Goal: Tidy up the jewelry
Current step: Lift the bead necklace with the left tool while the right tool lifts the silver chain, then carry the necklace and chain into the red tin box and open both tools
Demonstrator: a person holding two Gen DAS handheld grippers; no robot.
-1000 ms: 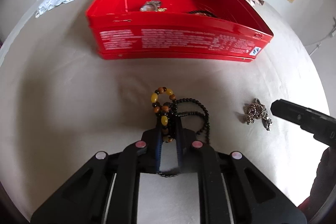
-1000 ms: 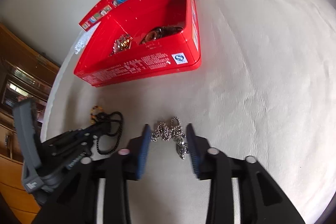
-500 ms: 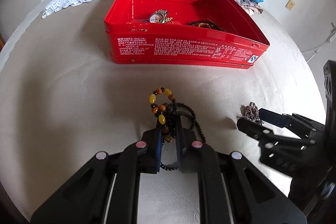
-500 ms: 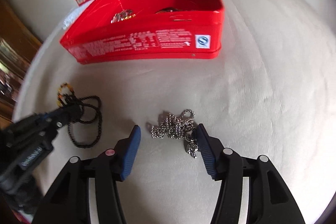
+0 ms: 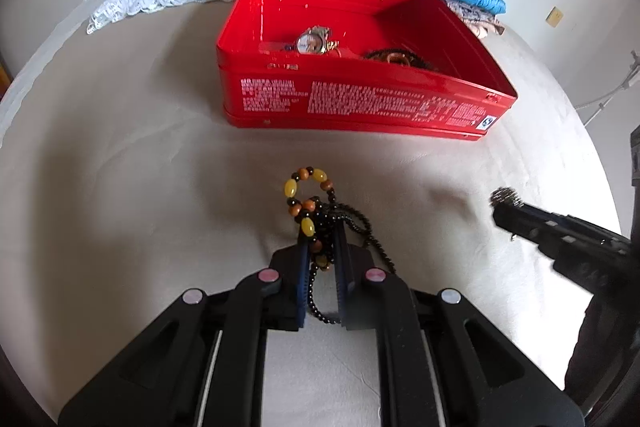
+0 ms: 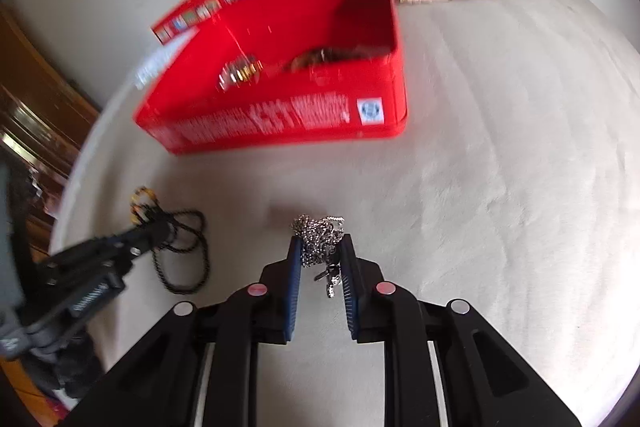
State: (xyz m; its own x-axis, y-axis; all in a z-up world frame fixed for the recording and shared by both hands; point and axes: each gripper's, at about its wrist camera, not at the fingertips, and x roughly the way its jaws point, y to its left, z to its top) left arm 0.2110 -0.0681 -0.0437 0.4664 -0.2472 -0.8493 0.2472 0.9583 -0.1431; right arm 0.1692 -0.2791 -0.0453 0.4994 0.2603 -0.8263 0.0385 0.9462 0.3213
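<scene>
Left gripper (image 5: 322, 239), bottom centre of its view, is clamped on the bead necklace (image 5: 308, 203). Right gripper (image 6: 322, 247) has just been closing and now pinches the silver chain (image 6: 318, 231). Red tin (image 5: 360, 103) sits upper centre on the bed.

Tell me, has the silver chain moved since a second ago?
Yes. The silver chain, which lay spread on the beige cover, is now bunched between the right gripper, whose jaws have just closed on it, no nearer the red tin.
</scene>
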